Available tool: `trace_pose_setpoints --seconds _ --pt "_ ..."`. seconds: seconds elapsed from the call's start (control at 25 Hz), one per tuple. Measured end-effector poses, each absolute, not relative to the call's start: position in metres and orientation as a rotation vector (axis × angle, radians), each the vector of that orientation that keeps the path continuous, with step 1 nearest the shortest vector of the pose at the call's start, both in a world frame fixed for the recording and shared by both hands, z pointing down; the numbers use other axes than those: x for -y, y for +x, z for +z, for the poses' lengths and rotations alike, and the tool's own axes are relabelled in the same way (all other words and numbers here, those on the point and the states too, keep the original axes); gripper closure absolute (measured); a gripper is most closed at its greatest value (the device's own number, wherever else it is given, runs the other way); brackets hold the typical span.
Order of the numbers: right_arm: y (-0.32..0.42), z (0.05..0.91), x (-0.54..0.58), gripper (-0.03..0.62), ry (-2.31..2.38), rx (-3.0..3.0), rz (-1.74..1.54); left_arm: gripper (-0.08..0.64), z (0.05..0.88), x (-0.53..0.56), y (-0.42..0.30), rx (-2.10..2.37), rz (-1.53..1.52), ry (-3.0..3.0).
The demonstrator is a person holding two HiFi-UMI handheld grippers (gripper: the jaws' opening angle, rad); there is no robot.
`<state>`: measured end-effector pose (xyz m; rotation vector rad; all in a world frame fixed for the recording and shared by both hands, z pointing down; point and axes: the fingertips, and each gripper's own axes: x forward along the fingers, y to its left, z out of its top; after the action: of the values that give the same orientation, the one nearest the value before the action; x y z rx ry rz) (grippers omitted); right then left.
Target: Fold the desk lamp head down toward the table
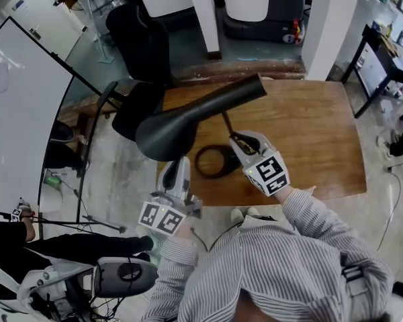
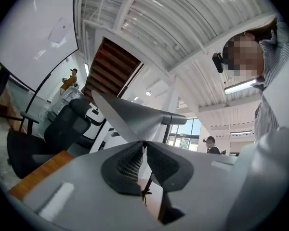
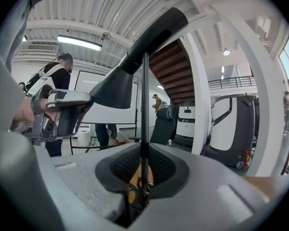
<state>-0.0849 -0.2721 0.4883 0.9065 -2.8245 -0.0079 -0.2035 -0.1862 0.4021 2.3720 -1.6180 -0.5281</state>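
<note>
A black desk lamp stands on the wooden table. Its cone-shaped head slants from upper right to lower left, out past the table's left edge. Its ring base lies flat near the front edge. My left gripper reaches up under the wide end of the head. In the left gripper view its jaws close on the rim of the lamp head. My right gripper is shut on the thin stem. In the right gripper view the stem runs upright between the pads up to the head.
A black office chair stands behind the table's far left corner, with a whiteboard on a stand to the left. White pillars rise beyond the far edge. A dark table stands at the right. Black stand legs cross the floor at my left.
</note>
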Motion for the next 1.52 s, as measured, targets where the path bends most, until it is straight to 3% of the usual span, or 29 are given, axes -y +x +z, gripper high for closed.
trace_pose_setpoints --seconds 0.8,1.52 --pt "-0.087 0.486 0.271 0.545 0.906 2.843 -0.003 0.538 0.453 0.198 -0.141 1.378 -0.388 2.371" --pt "-0.087 0.482 0.272 0.543 0.917 2.839 -0.043 0.559 0.467 0.203 -0.127 1.369 -0.254 2.387"
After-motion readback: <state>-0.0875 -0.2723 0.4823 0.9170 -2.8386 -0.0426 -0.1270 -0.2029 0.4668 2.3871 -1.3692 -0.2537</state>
